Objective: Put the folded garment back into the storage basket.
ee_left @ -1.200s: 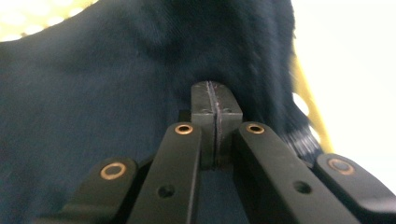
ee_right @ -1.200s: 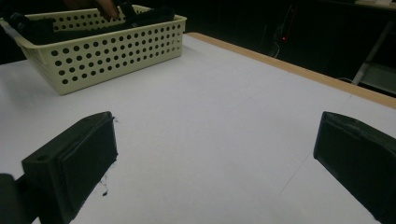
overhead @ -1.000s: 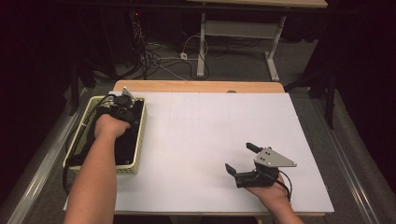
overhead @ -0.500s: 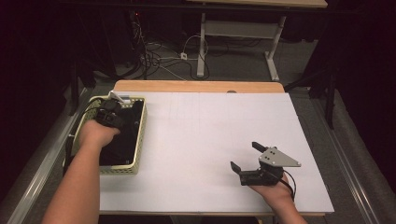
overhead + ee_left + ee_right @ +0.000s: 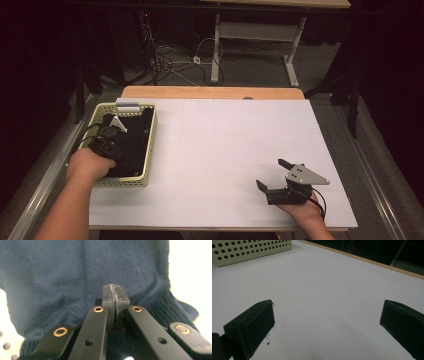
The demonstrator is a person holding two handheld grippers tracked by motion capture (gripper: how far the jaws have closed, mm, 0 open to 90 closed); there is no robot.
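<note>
Two grippers are in play, and the work is at its start. The left gripper [image 5: 111, 131] sits inside the cream perforated basket [image 5: 148, 150] at the left edge of the white table [image 5: 225, 145]. Its jaws are fully closed; in the left gripper view the two pads meet tip to tip over a dark blue knitted garment [image 5: 75, 272], and whether a fold of the cloth is pinched between them cannot be told. The garment lies in the basket as a dark mass [image 5: 131, 147], with a ribbed hem or cuff [image 5: 172, 307] visible beside the closed jaws. Judged from this, the pick-up stage is in hand at most: no part of the garment has left the basket. Remaining, as a judgement, are the lift clear of the basket wall, the transfer to the open table surface, and any spreading there. The right gripper [image 5: 272, 176] rests low near the table's front right, well apart from the basket, its jaws standing wide with nothing between them. As bundled, the garment follows the basket's long axis, running from the person's side toward the far edge of the table; crumpled, it has no distinct heading.
</note>
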